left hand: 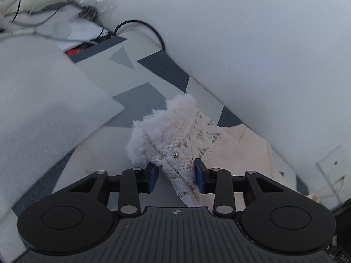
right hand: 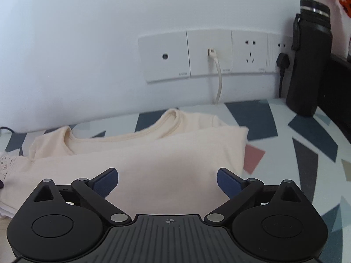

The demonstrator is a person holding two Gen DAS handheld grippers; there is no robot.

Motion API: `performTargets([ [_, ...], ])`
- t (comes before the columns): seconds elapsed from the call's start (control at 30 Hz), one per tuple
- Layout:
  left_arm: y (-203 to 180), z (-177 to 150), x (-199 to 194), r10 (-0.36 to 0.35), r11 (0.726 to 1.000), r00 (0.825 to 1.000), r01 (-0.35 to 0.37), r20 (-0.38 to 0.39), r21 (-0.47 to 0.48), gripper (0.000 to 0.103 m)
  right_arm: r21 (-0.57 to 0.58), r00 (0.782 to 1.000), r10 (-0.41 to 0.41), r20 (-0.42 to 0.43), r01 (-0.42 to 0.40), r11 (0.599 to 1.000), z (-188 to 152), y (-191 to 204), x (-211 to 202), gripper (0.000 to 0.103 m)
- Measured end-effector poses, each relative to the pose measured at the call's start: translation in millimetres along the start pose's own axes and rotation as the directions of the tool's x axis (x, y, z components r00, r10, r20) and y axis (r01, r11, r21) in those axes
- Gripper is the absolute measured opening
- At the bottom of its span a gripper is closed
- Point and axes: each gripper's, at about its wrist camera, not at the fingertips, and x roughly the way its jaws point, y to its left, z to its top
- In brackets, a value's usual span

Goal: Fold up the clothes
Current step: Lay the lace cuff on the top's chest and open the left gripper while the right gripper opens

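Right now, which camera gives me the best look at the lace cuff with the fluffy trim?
Left wrist view: the lace cuff fills the centre, pinched in the left gripper. The right wrist view catches only a sliver of lace at its left edge.

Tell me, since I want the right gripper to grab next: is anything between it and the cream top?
Nothing visible. The right gripper hangs open directly over the cream top; the black bottle stands off by the wall.
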Motion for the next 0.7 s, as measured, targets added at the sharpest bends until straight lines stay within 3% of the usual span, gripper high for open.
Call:
performTargets([
  [0.07, -24, -2, -7, 0.046, 0.982, 0.997, -0.055, 0.056, 0.179, 0.022, -0.018, 1.000, -0.024, -0.001, 0.024, 1.000, -6, 1, 2, 0.092],
  [0.13, -50, -10, -15, 0.057, 0.921, 0.990, -0.102, 0.128, 0.377, 0.022, -0.018, 0.999, -0.036, 0.004, 0.036, 0.999, -5, 2, 0, 0.092],
  [0.17, -64, -15, -18, 0.040, 0.872, 0.987, -0.111, 0.157, 0.476, 0.022, -0.008, 0.999, -0.042, 0.008, 0.042, 0.999, -4, 1, -1, 0.092],
  [0.23, -88, -29, -21, -0.029, 0.748, 0.984, -0.096, 0.177, 0.657, 0.022, 0.020, 0.998, -0.055, 0.019, 0.054, 0.998, -1, -2, -3, 0.092],
  [0.3, -105, -44, -18, -0.080, 0.631, 0.987, -0.060, 0.141, 0.774, 0.022, 0.053, 0.997, -0.073, 0.025, 0.072, 0.996, 2, -8, -5, 0.093],
  [0.33, -110, -50, -15, -0.102, 0.591, 0.989, -0.026, 0.106, 0.806, 0.022, 0.068, 0.997, -0.079, 0.020, 0.078, 0.995, 2, -11, -5, 0.093],
  [0.47, -118, -64, -13, -0.190, 0.501, 0.982, 0.104, -0.008, 0.859, 0.022, 0.116, 0.996, -0.087, -0.006, 0.087, 0.989, 2, -26, -4, 0.093],
  [0.63, -114, -68, -25, -0.281, 0.458, 0.958, 0.192, -0.063, 0.868, 0.024, 0.136, 0.997, -0.081, -0.018, 0.083, 0.987, 0, -33, -3, 0.093],
  [0.67, -112, -70, -29, -0.298, 0.445, 0.952, 0.208, -0.075, 0.871, 0.035, 0.139, 0.997, -0.079, -0.020, 0.081, 0.987, 0, -34, -3, 0.093],
  [0.7, -111, -73, -33, -0.315, 0.426, 0.943, 0.243, -0.108, 0.871, 0.056, 0.142, 0.997, -0.077, -0.022, 0.080, 0.987, 0, -35, -3, 0.093],
])
